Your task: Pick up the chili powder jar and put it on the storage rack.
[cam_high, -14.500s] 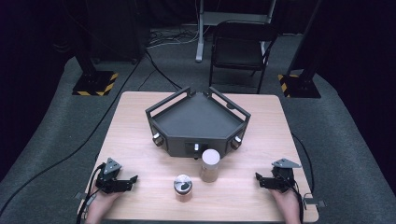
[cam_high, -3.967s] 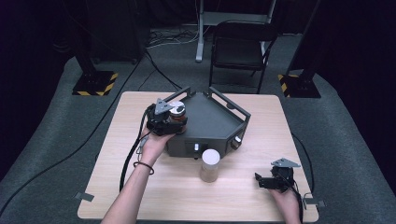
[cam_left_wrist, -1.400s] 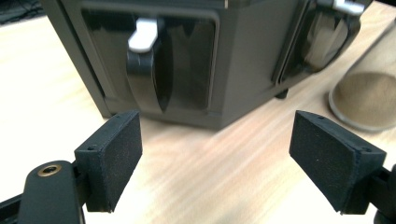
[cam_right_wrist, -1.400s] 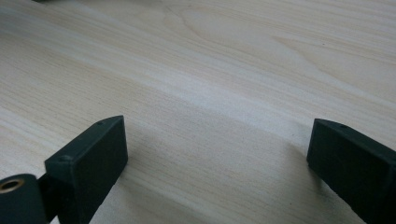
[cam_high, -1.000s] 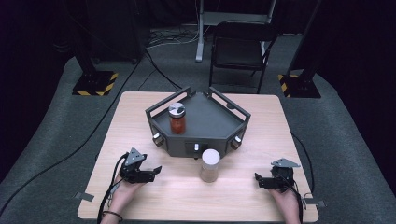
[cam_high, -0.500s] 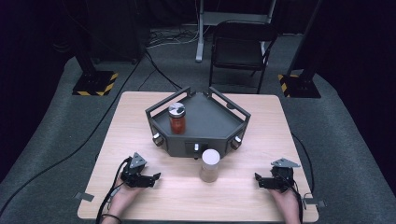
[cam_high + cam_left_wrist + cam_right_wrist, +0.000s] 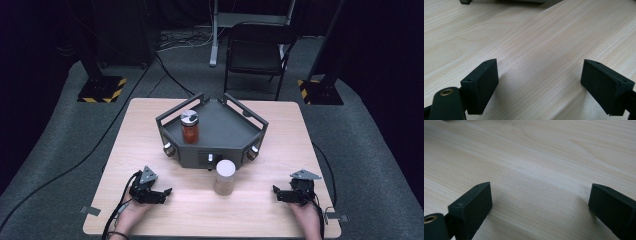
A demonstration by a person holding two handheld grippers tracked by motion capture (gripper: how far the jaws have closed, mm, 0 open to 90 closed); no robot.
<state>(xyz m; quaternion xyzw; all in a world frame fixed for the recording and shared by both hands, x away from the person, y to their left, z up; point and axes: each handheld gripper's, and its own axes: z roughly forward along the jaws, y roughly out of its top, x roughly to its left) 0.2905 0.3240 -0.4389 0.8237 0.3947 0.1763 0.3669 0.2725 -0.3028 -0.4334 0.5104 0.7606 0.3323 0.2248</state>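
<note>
Left gripper (image 7: 159, 193) and right gripper (image 7: 280, 194) on desk (image 7: 150, 130), jaws apart, white cup (image 7: 224, 177) between them, jar (image 7: 189, 126) in tray (image 7: 235, 131) beyond

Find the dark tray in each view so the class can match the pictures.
High view: the dark tray sits at the middle of the pale wooden table.
Left gripper view: its underside and one foot cut the top edge.
Right gripper view: a dark sliver at the top-left corner, too small to identify.
Shared landmark: the table's pale wood grain, which lies under the jaws in both gripper views.
</note>
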